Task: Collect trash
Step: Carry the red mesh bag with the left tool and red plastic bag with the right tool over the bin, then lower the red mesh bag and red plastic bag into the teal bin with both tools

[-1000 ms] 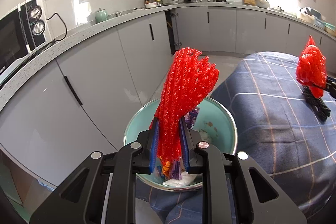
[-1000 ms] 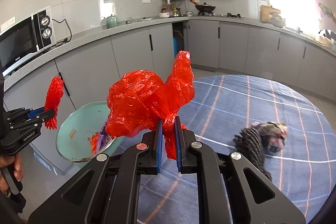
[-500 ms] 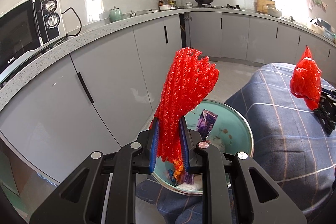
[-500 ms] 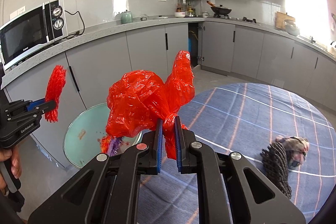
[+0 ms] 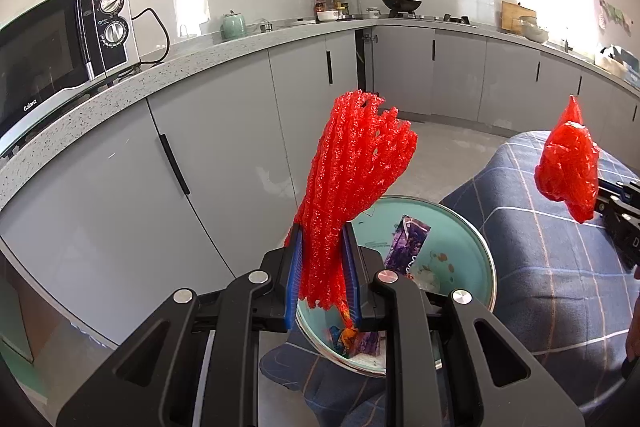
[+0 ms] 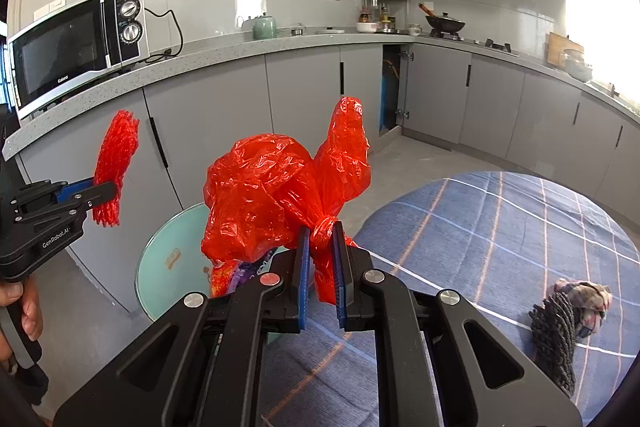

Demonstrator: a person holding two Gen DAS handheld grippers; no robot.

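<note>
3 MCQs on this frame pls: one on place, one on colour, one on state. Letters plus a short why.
1. Where is the teal bin?
A. on the countertop
B. beside the checked tablecloth's edge, below the grippers
C. inside an open cabinet

2. What colour is the foam net in the left gripper?
A. red
B. white
C. green

3. What is the right gripper doing?
A. open and empty
B. shut on the plastic bag
C. shut on a black net

Key:
1 B: the bin's rim sits against the tablecloth, below both grippers.
2 A: the net is bright red.
3 B: the blue pads pinch the red plastic bag at its knot.
</note>
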